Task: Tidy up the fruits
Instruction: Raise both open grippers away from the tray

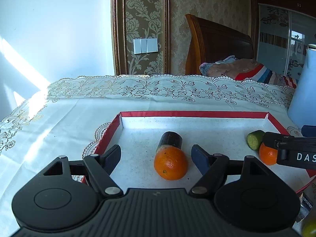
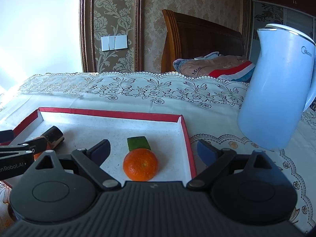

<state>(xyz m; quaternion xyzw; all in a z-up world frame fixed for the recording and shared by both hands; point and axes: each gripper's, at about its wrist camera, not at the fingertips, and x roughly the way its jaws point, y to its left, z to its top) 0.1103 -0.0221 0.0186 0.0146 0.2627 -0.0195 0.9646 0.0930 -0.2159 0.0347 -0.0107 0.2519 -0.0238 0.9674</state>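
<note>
A white tray with a red rim (image 1: 194,114) lies on the lace tablecloth. An orange (image 1: 170,163) rests in it, against a dark cut cylinder (image 1: 171,140). My left gripper (image 1: 156,156) is open with this orange between its fingers, untouched. Farther right, a second orange (image 2: 140,164) sits in front of a green cucumber piece (image 2: 139,143). My right gripper (image 2: 153,151) is open around that orange, pads apart from it, its right finger beyond the tray's right rim (image 2: 186,138). Each gripper's fingers (image 1: 276,138) (image 2: 37,144) show at the edge of the other's view.
A pale blue electric kettle (image 2: 276,90) stands on the cloth just right of the tray. A wooden bed headboard (image 2: 197,43) with folded bedding is behind the table. A yellow-green fruit (image 1: 310,228) peeks in at the lower right.
</note>
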